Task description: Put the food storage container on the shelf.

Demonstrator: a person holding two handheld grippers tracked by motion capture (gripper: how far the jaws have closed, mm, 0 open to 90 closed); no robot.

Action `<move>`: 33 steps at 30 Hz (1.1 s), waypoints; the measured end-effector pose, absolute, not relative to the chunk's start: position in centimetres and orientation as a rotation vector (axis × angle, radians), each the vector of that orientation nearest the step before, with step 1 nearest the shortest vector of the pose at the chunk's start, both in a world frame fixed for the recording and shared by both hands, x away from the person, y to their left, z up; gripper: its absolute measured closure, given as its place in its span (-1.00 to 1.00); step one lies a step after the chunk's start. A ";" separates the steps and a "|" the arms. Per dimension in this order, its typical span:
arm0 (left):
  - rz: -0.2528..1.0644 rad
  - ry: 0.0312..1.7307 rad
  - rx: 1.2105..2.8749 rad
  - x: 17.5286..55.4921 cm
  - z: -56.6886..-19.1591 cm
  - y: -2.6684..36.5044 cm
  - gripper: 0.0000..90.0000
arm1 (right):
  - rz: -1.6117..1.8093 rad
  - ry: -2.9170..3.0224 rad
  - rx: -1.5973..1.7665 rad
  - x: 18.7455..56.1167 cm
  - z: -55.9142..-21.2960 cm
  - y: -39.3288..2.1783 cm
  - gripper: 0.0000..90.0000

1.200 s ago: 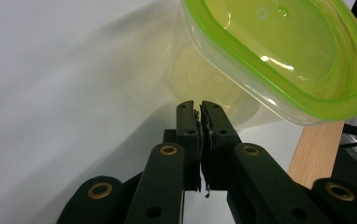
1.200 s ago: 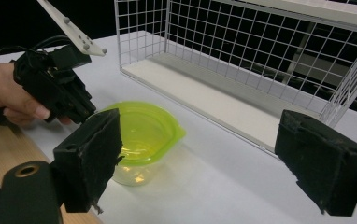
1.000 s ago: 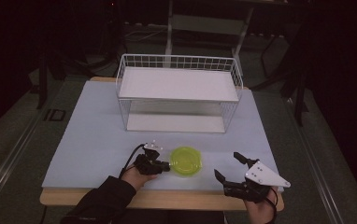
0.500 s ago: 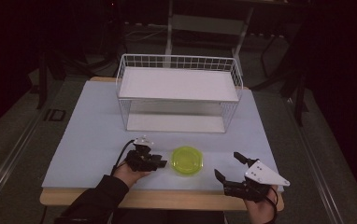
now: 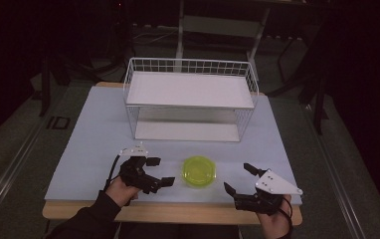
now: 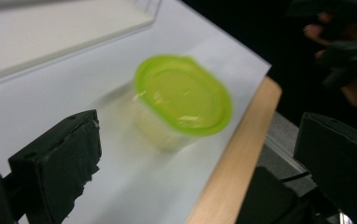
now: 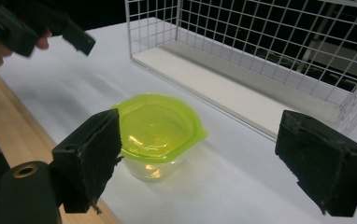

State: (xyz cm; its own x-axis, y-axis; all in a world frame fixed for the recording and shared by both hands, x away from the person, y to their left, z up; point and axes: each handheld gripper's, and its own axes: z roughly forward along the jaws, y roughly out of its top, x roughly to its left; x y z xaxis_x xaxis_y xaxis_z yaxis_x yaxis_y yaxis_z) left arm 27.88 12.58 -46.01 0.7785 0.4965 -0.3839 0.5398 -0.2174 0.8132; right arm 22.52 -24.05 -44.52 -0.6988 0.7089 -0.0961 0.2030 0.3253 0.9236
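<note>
On the floor left of the surface (image 5: pixel 93 129) a dark plate w/ pale marks reads roughly "ID" (image 5: pixel 58 122); too small to be sure. No brand or label legible on anything else.

L to R in the high view:

Left gripper (image 5: pixel 160 172), held in the person's left hand (image 5: pixel 120 188) near the front edge, just left of the container. Jaws spread wide, have just been opening, nothing between them. In the left gripper view the container sits ahead, framed by the two black pads but clear of both, w/ the right hand blurred in the far top-right corner.

Container (image 5: pixel 198 171): clear tub w/ lime-green lid on, upright on the white sheet covering the surface, front-centre, between the two grippers & touching neither. Lid plain, no print readable. Slightly blurred in the left gripper view (image 6: pixel 181 100).

Behind it, well apart: white wire rack (image 5: pixel 190 99), two-tier, flat white shelf on top & a white base below. Nothing stands between container & rack.

Right gripper (image 5: pixel 237 178), in the right hand (image 5: pixel 272 219) at the front-right corner, grey three-cornered plate on top. Jaws spread wide, empty. In the right gripper view the container (image 7: pixel 155 133) lies ahead between the pads w/o contact; the rack's mesh fills the background & the left gripper hangs at top left.

Wooden rim of the surface shows along the front. Dark stands & chair legs beyond the far edge.
</note>
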 end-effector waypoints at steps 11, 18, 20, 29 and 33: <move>-0.036 0.729 1.905 28.0 -42.4 10.8 -0.96 | 1.271 2.127 0.823 23.7 -43.0 -23.5 -0.74; 0.043 0.777 1.926 29.2 -42.5 9.2 -0.87 | 1.278 2.157 0.917 25.5 -42.9 -23.3 -0.71; 0.033 0.800 1.945 29.7 -42.8 8.8 -0.81 | 1.292 2.221 1.038 26.3 -43.0 -23.3 -0.69; -0.049 0.996 1.986 31.5 -45.4 7.5 -0.65 | 1.386 2.301 1.481 29.7 -44.7 -22.7 -0.49; -0.101 1.075 1.965 31.8 -46.9 7.6 -0.46 | 1.376 2.351 1.622 30.6 -45.8 -22.4 -0.24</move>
State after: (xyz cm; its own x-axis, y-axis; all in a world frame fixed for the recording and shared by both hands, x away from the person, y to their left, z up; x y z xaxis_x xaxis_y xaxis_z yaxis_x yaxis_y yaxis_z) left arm 31.83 7.59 -46.89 0.6238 0.6461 -0.4398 0.7170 -0.2490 0.6511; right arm 30.63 -22.36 -45.79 -0.4763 0.7463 0.4649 0.7708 0.1001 0.6292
